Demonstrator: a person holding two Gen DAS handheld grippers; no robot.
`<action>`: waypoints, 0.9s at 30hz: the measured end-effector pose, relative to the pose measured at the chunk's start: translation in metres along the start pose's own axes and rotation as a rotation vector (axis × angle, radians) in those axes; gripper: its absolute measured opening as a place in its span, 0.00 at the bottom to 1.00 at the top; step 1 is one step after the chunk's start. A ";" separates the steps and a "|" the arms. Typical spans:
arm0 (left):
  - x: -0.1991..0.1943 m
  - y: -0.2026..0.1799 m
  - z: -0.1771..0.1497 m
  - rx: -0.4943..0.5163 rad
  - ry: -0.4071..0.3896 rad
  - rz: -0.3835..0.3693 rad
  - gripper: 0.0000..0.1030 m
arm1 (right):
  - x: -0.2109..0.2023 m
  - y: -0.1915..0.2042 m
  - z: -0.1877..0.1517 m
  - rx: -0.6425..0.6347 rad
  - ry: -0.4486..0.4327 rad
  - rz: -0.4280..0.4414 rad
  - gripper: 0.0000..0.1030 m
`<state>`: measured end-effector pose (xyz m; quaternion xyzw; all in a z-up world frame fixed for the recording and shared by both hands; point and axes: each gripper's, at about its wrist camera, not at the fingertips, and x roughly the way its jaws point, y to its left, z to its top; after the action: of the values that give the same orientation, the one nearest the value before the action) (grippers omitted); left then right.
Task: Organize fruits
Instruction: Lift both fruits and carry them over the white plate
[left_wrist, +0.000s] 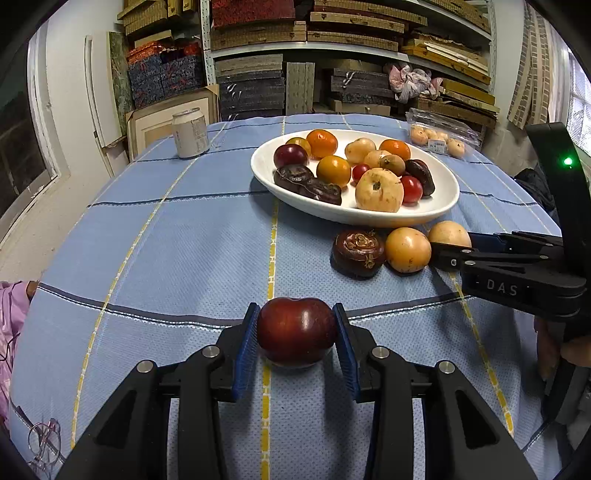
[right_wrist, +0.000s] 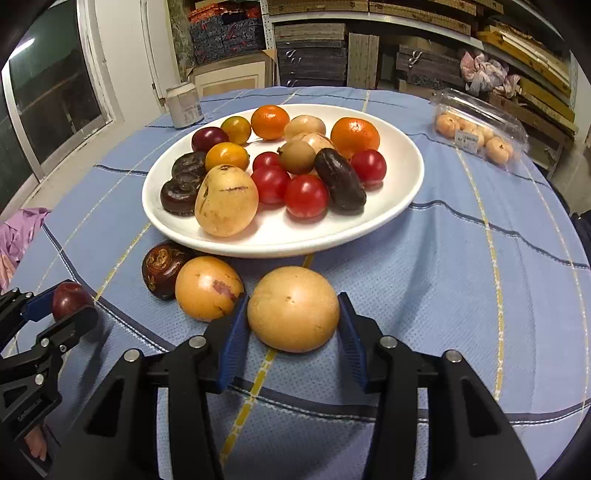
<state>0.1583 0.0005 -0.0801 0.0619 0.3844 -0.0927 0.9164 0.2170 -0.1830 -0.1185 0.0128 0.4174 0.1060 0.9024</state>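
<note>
Worktop (right_wrist: 461, 295) edges cut off by the lens. White plate (right_wrist: 399, 192) of fruit lies ahead of both tools. My right tool (right_wrist: 293, 314) grips a tan fruit (right_wrist: 293, 308); my left tool (left_wrist: 295, 332) grips a dark red plum (left_wrist: 295, 330). Undersides of both fruits hidden.

Glasses (left_wrist: 44, 441) cut by edge; can (right_wrist: 183, 104) label unreadable.

Near half of tabletop (left_wrist: 166, 258) on the left side: bare cloth, open passage. Far left corner: can (left_wrist: 190, 133). Plate (right_wrist: 399, 192) piled with fruit blocks the centre. Just before its rim, brown fruit (right_wrist: 162, 267) and yellow fruit (right_wrist: 207, 291) touch, closing that gap. Far right: plastic box (right_wrist: 480, 129); bare cloth between it and plate.
</note>
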 end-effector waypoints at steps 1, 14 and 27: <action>0.000 0.000 0.000 -0.001 0.001 -0.001 0.39 | -0.001 0.000 -0.001 -0.002 0.000 0.000 0.45; 0.002 0.003 -0.001 -0.017 0.005 -0.012 0.39 | -0.033 0.004 -0.036 0.036 -0.027 0.027 0.45; -0.047 0.003 -0.025 -0.039 -0.095 -0.044 0.39 | -0.123 0.002 -0.102 0.199 -0.188 0.157 0.45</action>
<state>0.1089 0.0136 -0.0638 0.0310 0.3435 -0.1082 0.9324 0.0621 -0.2129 -0.0923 0.1443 0.3371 0.1326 0.9209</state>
